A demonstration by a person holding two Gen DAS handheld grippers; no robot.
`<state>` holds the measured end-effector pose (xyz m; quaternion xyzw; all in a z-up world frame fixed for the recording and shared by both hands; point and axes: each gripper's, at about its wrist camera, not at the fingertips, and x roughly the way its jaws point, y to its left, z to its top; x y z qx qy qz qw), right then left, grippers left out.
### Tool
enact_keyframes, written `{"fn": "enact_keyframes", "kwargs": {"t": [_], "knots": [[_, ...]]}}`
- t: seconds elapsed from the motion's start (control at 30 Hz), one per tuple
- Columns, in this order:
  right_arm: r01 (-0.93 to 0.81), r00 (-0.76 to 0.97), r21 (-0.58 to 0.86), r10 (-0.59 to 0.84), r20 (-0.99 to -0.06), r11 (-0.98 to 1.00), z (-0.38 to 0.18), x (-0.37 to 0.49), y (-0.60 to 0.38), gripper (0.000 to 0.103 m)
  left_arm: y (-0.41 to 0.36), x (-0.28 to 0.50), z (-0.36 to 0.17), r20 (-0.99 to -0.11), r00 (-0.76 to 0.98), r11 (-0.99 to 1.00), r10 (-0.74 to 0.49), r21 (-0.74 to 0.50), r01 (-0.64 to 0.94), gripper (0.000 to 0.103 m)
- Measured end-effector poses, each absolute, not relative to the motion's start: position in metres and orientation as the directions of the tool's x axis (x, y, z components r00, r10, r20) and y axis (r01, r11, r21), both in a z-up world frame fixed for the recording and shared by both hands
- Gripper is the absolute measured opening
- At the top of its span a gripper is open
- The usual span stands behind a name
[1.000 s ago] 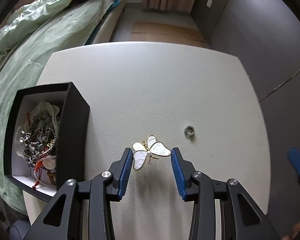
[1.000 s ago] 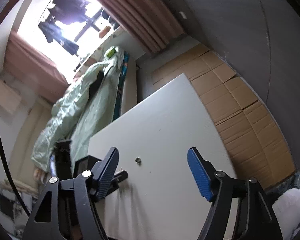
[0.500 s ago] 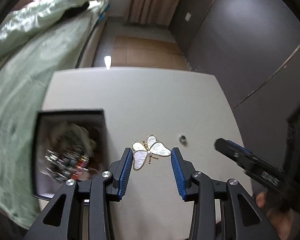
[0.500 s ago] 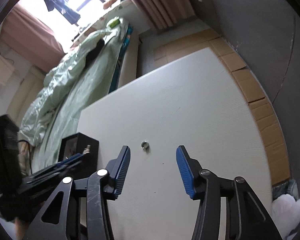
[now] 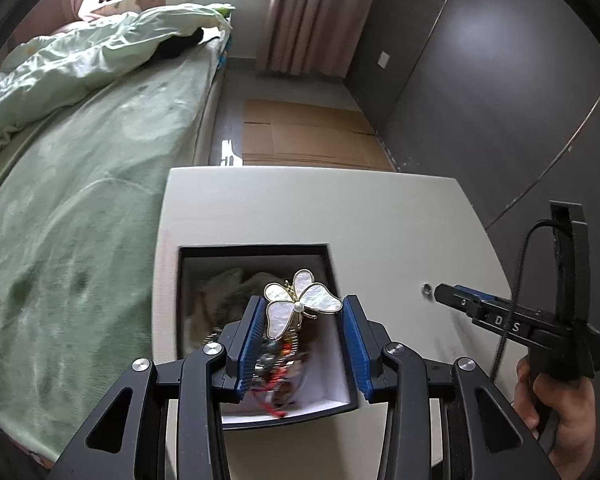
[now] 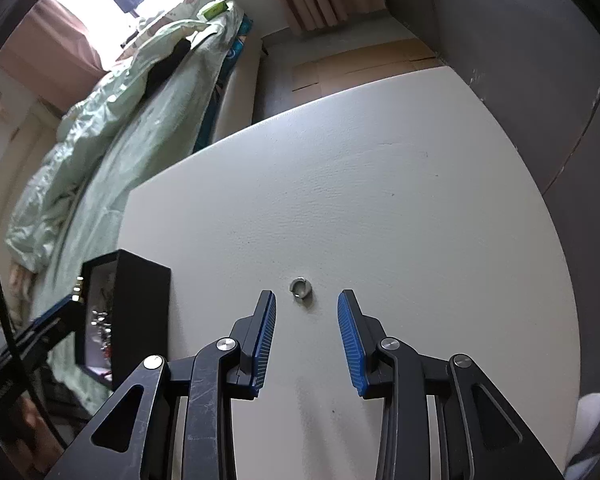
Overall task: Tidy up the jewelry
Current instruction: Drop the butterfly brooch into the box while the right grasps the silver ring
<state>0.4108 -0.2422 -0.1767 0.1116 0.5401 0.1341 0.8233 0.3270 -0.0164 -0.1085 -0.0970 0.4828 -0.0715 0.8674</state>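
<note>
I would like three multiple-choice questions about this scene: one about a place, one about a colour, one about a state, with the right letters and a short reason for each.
1. Where is the butterfly brooch?
A. flat on the table
B. between the left gripper's jaws, over the black box
C. on the bed

2. What colour are the pads on the right gripper?
A. red
B. green
C. blue

3. What is the state of the small silver ring?
A. lying free on the white table
B. clamped in the jaws
C. inside the box

Answers:
1 B, the brooch is held over the open box.
2 C, both ribbed pads are blue.
3 A, it lies just ahead of the closing jaws, untouched.
</note>
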Motion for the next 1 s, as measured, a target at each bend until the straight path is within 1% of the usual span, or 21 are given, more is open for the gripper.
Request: {"fn": "enact_keyframes", "kwargs": {"t": [0.07, 0.13, 0.37, 0.43, 0.47, 0.5, 0.53, 0.57, 0.6, 0.63, 0.73, 1.0], "knots": [[-0.102, 0.380, 0.289, 0.305, -0.873, 0.952, -0.178, 0.412, -0.235, 0.035, -0.011, 0.326, -0.112, -0.824, 0.519, 0.968, -0.228, -0.249, 0.031, 0.041], [-0.106, 0.379, 0.269, 0.289, -0.879, 0.957, -0.179, 0.412, -0.229, 0.035, -0.008, 0.324, -0.113, -0.826, 0.522, 0.973, -0.212, -0.228, 0.034, 0.041], [-0.116, 0.383, 0.156, 0.189, -0.904, 0.981, -0.184, 0.413, -0.213, 0.035, -0.002, 0.325, -0.121, -0.833, 0.497, 0.967, -0.243, -0.249, 0.056, 0.042], [-0.119, 0.388, 0.131, 0.168, -0.906, 0.984, -0.184, 0.415, -0.209, 0.035, 0.002, 0.326, -0.122, -0.830, 0.493, 0.961, -0.262, -0.271, 0.055, 0.047], [-0.123, 0.393, 0.112, 0.152, -0.907, 0.986, -0.184, 0.415, -0.206, 0.035, 0.004, 0.325, -0.121, -0.823, 0.496, 0.956, -0.276, -0.287, 0.056, 0.057], [-0.126, 0.399, 0.094, 0.137, -0.907, 0.988, -0.184, 0.415, -0.204, 0.033, 0.007, 0.325, -0.119, -0.816, 0.503, 0.953, -0.284, -0.298, 0.055, 0.067], [-0.127, 0.404, 0.074, 0.120, -0.907, 0.989, -0.184, 0.416, -0.202, 0.031, 0.010, 0.323, -0.117, -0.805, 0.516, 0.949, -0.292, -0.310, 0.054, 0.069], [-0.129, 0.409, 0.055, 0.104, -0.907, 0.990, -0.184, 0.416, -0.201, 0.022, 0.013, 0.321, -0.114, -0.795, 0.529, 0.946, -0.297, -0.320, 0.050, 0.072], [-0.131, 0.414, 0.036, 0.087, -0.906, 0.991, -0.183, 0.416, -0.200, 0.014, 0.016, 0.320, -0.112, -0.790, 0.535, 0.944, -0.299, -0.327, 0.045, 0.072], [-0.140, 0.416, 0.040, 0.095, -0.905, 0.989, -0.183, 0.416, -0.200, 0.014, 0.020, 0.319, -0.110, -0.786, 0.541, 0.942, -0.300, -0.334, 0.037, 0.072], [-0.158, 0.408, 0.120, 0.175, -0.896, 0.980, -0.179, 0.414, -0.199, 0.014, 0.031, 0.316, -0.105, -0.784, 0.552, 0.941, -0.284, -0.338, 0.005, 0.072], [-0.224, 0.455, 0.241, 0.320, -0.831, 0.944, -0.147, 0.398, -0.185, 0.014, 0.051, 0.307, -0.098, -0.792, 0.559, 0.943, -0.246, -0.330, -0.052, 0.072]]}}
